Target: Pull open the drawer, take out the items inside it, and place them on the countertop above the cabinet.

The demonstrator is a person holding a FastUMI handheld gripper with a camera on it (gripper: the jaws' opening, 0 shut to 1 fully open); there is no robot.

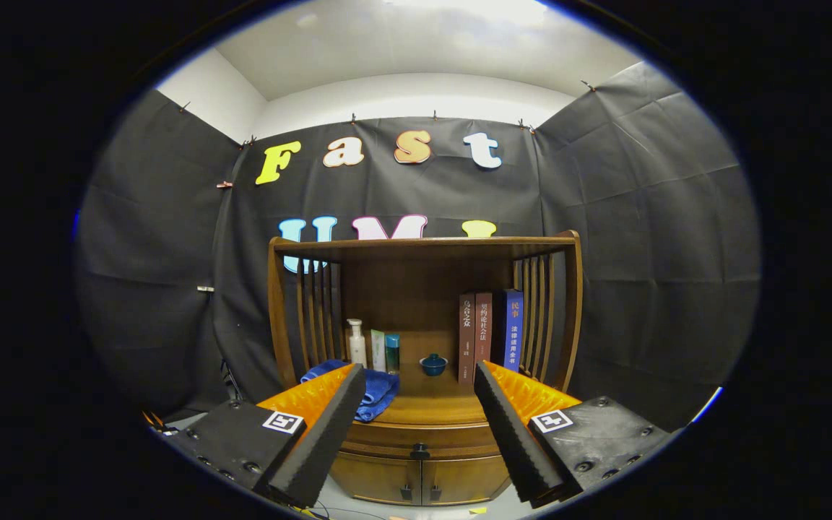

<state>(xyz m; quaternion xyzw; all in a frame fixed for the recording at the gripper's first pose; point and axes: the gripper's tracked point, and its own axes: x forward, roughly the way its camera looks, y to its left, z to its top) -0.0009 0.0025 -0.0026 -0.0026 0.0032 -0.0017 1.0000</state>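
Brown wood fills the middle of your gripper view: the cabinet (423, 404) stands straight ahead, with a slatted shelf frame on top. Your gripper (416, 383) is spread wide and holds nothing; the cabinet shows through the gap between its fingers. The drawer (423, 437) lies at six o'clock from the countertop (430, 408), just under its edge, and its small dark knob (419, 452) sits midway between your fingers, a little beyond them. The drawer front looks flush, so I judge it closed and the task not begun: you have yet to pull it, lift out whatever is inside and set it up top. Its contents are hidden.

The countertop is already partly taken. A blue cloth (376, 390) lies at nine o'clock from the small blue bowl (433, 365), bottles (373, 347) stand at ten o'clock from the bowl, and books (492, 332) at two o'clock. Bare wood shows in front of the bowl.
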